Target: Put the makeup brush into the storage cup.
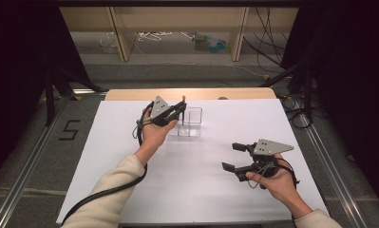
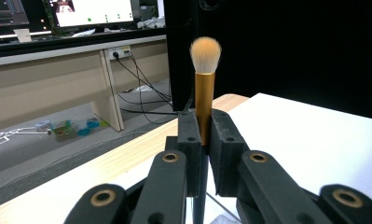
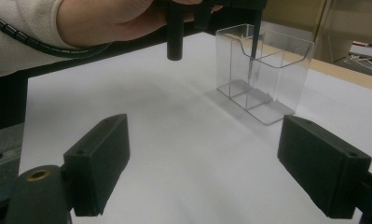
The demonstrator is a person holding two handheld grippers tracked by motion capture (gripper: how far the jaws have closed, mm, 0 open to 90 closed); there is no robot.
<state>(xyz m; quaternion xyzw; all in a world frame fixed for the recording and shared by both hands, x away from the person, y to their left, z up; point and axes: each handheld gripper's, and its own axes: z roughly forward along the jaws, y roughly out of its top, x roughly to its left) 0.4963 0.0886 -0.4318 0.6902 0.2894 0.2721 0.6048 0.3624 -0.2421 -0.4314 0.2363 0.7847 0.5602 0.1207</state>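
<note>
My left gripper (image 1: 181, 108) is shut on a makeup brush (image 1: 184, 98) and holds it upright over a clear acrylic holder (image 1: 191, 122) at the back middle of the white mat. In the left gripper view the brush (image 2: 205, 88) shows a gold ferrule and peach bristles above the closed gripper (image 2: 204, 135). In the right gripper view the brush's thin dark handle (image 3: 252, 58) reaches down inside the clear holder (image 3: 267, 70). My right gripper (image 1: 232, 156) hovers open and empty at the front right; its own view shows the gripper (image 3: 210, 163) with jaws wide apart.
The white mat (image 1: 192, 180) covers the table; a strip of bare wood (image 1: 130, 94) shows at the far edge. Beyond it are shelf legs, cables and small items on the floor (image 1: 211, 45). The left hand (image 3: 109, 18) hangs above the mat in the right gripper view.
</note>
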